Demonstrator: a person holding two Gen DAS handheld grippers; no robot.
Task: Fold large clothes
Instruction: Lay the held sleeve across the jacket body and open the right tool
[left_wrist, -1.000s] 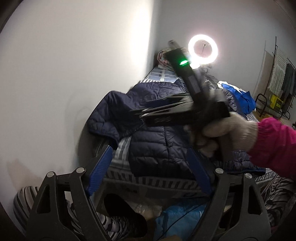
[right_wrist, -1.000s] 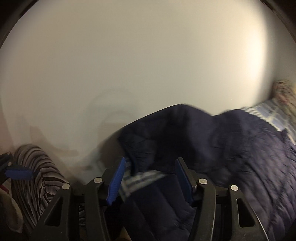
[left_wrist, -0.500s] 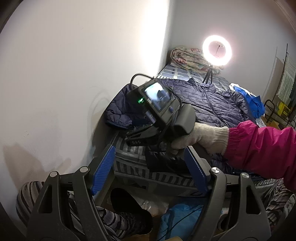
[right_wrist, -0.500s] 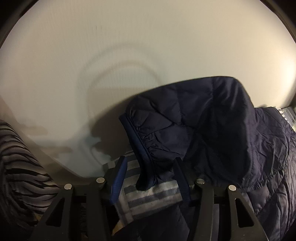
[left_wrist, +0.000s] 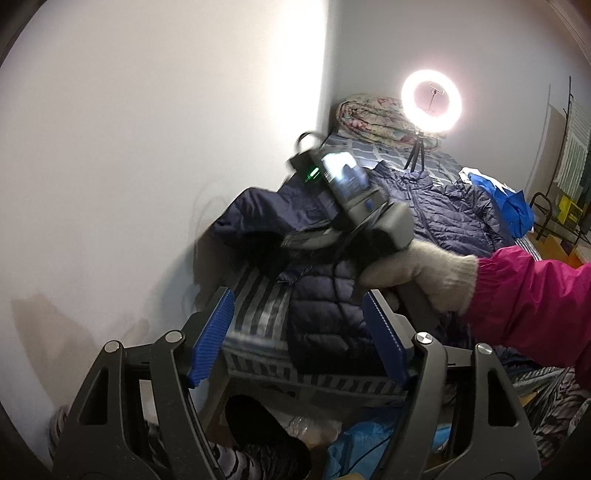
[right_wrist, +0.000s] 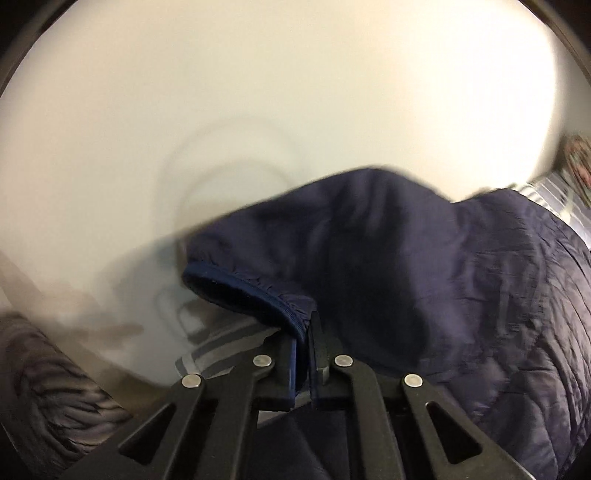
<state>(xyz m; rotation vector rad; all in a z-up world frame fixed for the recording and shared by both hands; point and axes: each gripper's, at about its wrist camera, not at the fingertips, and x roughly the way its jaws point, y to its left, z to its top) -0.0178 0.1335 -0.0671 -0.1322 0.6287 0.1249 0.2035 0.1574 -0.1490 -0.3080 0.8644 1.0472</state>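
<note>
Navy quilted jacket (left_wrist: 436, 206) sprawls mid-frame on the striped bed (left_wrist: 258, 306); right gripper (right_wrist: 308, 332) clamps its sleeve cuff (right_wrist: 251, 291), left gripper (left_wrist: 295, 332) closing on nothing. Sleeve-fold's on: next, carry that cuff across the body.

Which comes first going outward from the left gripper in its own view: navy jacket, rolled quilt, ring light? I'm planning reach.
1. navy jacket, between the left gripper fingers, on the bed.
2. Rolled quilt and ring light, far end: too close to call.
</note>
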